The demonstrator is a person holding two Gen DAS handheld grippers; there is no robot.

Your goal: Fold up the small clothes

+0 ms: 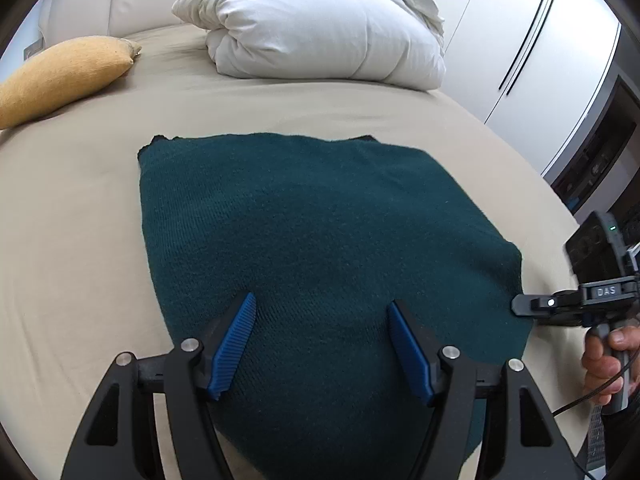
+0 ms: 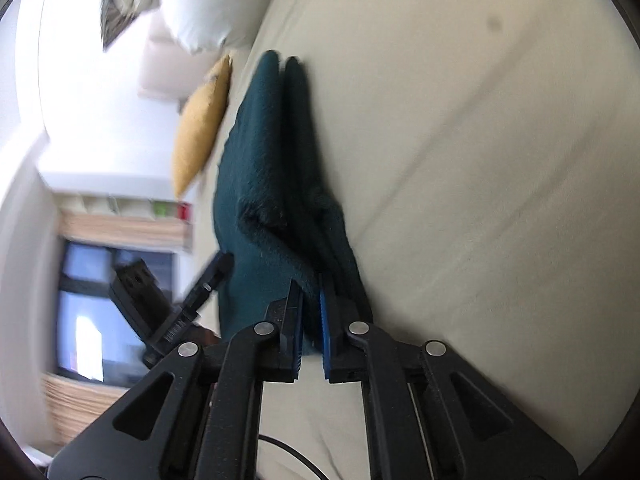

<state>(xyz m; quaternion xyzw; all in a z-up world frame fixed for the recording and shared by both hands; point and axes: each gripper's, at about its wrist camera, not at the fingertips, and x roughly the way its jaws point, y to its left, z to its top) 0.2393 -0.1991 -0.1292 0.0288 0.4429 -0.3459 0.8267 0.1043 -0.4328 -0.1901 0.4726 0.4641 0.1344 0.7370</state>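
A dark teal knitted garment (image 1: 320,232) lies folded in a rough rectangle on the beige bed sheet (image 1: 72,240). My left gripper (image 1: 322,308) is open and empty, hovering over the garment's near part, its blue pads (image 1: 234,344) spread wide. My right gripper (image 2: 310,286) is shut on the garment's right edge (image 2: 280,184), pinching several layers between its pads. In the left wrist view the right gripper (image 1: 520,306) comes in sideways at the garment's right edge, held by a hand.
A mustard cushion (image 1: 60,80) lies at the back left of the bed. A folded white duvet (image 1: 320,24) sits at the back. White wardrobe doors (image 1: 540,40) stand beyond the bed's right edge. A cable (image 1: 588,396) hangs near the hand.
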